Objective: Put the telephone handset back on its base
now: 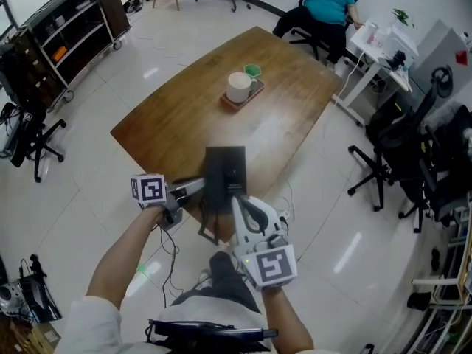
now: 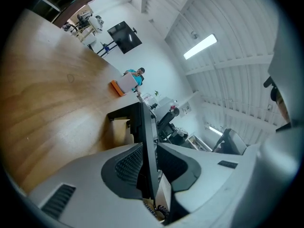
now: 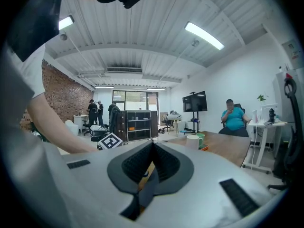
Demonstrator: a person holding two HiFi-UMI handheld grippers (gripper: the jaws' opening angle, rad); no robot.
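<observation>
Table (image 1: 184, 124): centre of frame.
Tray (image 1: 234, 103): on the table, upper centre.
Mug (image 1: 238, 87): on the tray.
Small cup (image 1: 253, 70): just behind the mug.
Telephone base (image 1: 225, 172): at the table's lower edge.
Shelving (image 1: 66, 35): upper left.

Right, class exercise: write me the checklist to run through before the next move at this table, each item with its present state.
1. Where handset and base are: cannot tell; only a dark panel stands at the table's near edge.
2. Left claw grip: ok, pads against both faces of the panel.
3. Right claw free: cannot tell; tips together beside the panel.
4. Mug and green cup out of the way: ok, far side.
5. Seated person clear: ok, beyond the far corner.
</observation>
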